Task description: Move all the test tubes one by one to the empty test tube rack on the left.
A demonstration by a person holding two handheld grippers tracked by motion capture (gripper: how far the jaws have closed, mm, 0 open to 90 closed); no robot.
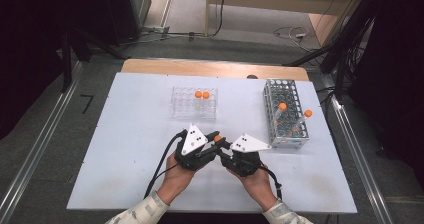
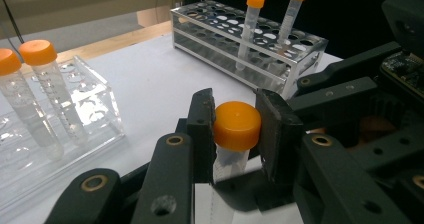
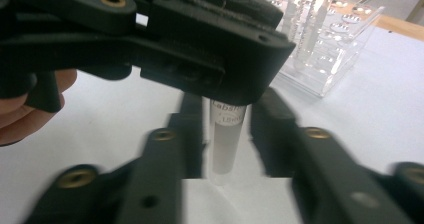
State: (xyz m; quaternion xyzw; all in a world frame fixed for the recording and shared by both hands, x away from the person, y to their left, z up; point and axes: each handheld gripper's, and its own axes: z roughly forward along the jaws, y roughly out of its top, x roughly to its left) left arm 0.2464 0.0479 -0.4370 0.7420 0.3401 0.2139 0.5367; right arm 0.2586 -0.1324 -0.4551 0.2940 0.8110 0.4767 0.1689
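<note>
From the high view, we saw our two hands meeting near the front of the white tabletop, well in front of the clear plastic rack. The left gripper and right gripper pointed at each other, with a small orange-capped tube between them. The clear plastic rack held two orange-capped tubes. To the right of that rack stood a metal tube rack, with two more capped tubes standing in it.

In the left gripper view, the left gripper had its fingers drawn narrow and pressed against both sides of the orange cap of the tube, which stood upright between them. The right gripper's black body sat just to the right of the tube. The metal tube rack lay beyond it, the clear plastic rack off to the left.

In the right gripper view, the right gripper had its fingers standing apart on either side of the clear body of the tube, with gaps showing on both sides, not pressing it. The left gripper's black fingers covered the top of the tube. The clear plastic rack stood behind the tube.
</note>
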